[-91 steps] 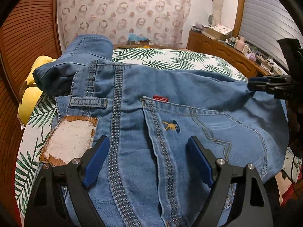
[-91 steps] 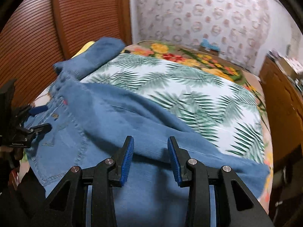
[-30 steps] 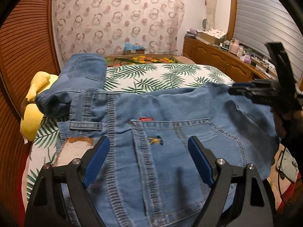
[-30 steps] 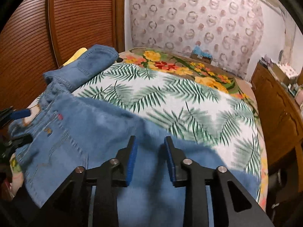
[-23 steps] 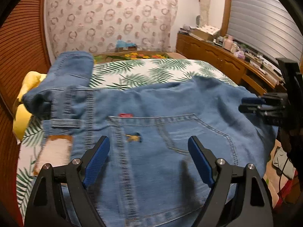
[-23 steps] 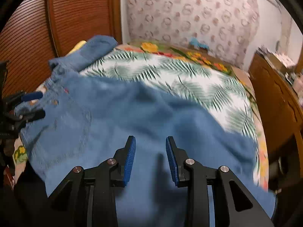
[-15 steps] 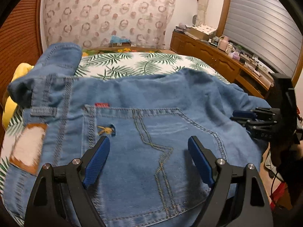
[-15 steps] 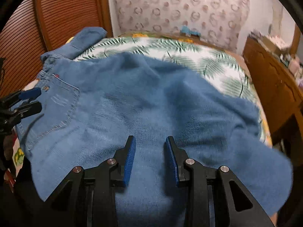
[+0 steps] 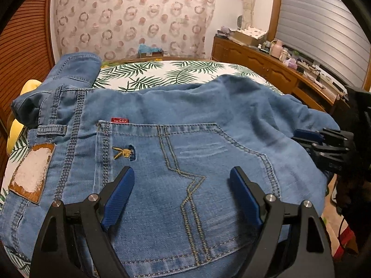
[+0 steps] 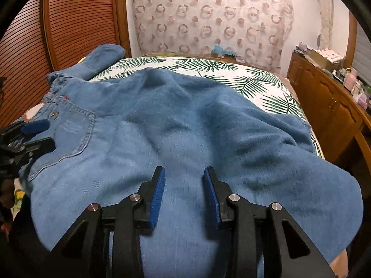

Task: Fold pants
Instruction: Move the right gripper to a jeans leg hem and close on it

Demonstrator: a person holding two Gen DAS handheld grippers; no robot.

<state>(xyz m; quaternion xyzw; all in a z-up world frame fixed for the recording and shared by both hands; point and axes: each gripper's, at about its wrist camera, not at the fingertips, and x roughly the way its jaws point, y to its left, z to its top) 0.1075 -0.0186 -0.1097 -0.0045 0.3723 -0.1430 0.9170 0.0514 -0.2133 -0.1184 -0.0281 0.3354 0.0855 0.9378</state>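
Your pants (image 9: 185,115) are light blue denim with tan stitching, a small red tag (image 9: 119,120), a yellow embroidered emblem (image 9: 123,153) and a brown-edged white patch (image 9: 31,172). The bed sheet (image 9: 162,71) is white with green palm leaves. Your tools carry blue pads (image 9: 118,192) on black frames. The curtain (image 10: 208,16) shows pinkish rings on pale cloth. The cabinet (image 10: 324,106) is brown wood.
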